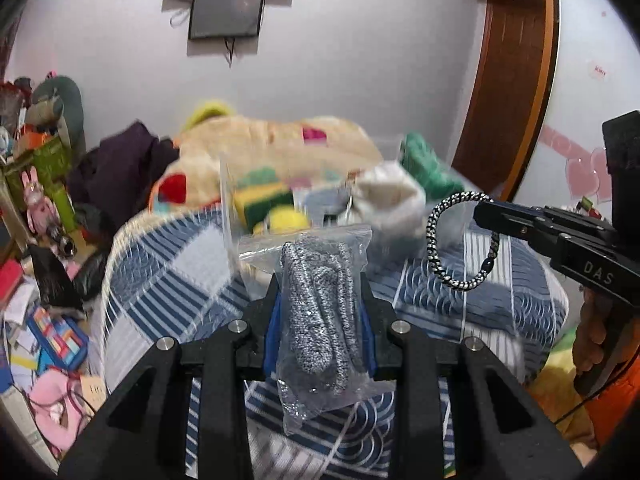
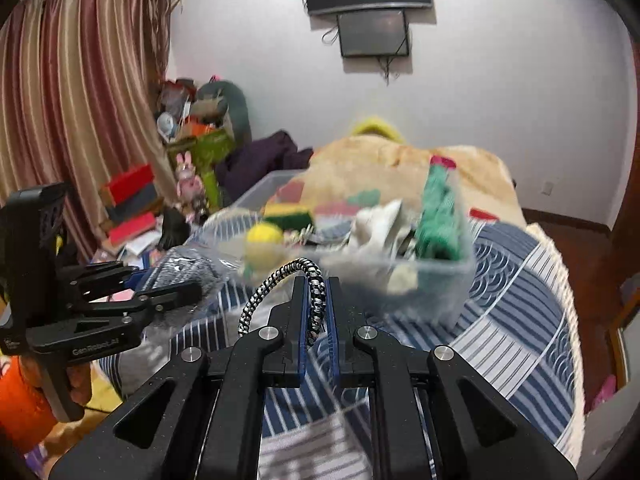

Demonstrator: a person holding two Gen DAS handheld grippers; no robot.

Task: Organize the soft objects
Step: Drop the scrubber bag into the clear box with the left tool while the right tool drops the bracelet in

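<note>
Left claw (image 1: 320,304) clamps bagged cord (image 1: 318,320); right claw (image 2: 316,304) pinches braided loop (image 2: 280,288).

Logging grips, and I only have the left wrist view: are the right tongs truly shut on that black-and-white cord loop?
Observer: Yes; the right wrist view shows the right tongs shut on the cord loop between blue pads.
Operator: Where's the bin from there?
Observer: The clear bin sits on the bed, just beyond the loop.
Operator: And the bag?
Observer: Seen sideways, the bag juts forward from the left tongs, left of the bin.
</note>
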